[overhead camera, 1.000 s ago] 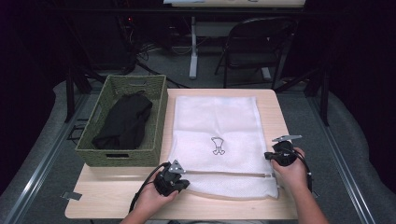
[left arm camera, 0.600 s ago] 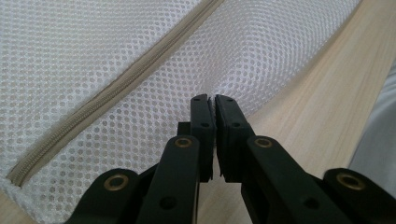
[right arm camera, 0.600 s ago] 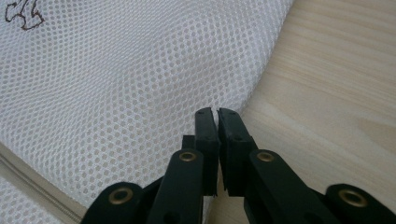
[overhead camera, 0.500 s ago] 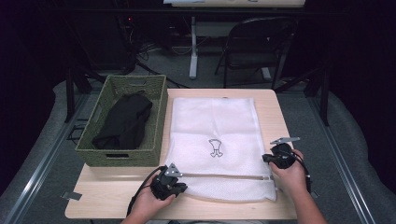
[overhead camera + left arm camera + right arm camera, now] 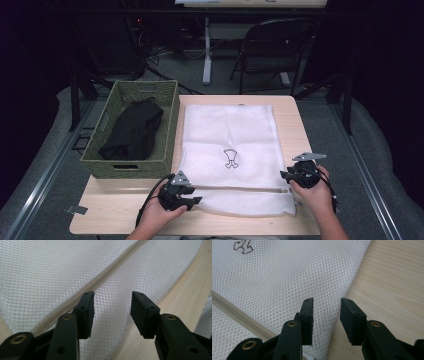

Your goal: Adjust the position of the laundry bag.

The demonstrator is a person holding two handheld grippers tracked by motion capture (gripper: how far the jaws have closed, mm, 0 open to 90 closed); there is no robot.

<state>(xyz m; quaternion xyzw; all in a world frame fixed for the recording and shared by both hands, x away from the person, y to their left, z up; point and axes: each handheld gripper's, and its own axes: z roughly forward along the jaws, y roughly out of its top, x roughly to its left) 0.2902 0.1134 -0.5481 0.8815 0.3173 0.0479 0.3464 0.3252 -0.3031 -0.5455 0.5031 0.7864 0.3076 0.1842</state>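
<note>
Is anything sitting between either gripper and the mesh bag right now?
Nothing visible. The left gripper and the right gripper, whose jaws have just been opening, stand open right over the white mesh laundry bag, left near its zipper, right at its edge, with only bare mesh and table below.

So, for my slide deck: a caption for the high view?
Two open claws, left and right, flank a zippered white mesh bag beside a woven basket.

I'm seeing bare table [image 5: 292, 120] lying open right of the mesh bag [image 5: 227, 135]; the wicker basket [image 5: 131, 167] is walling off my left, touching the bag's edge.
</note>
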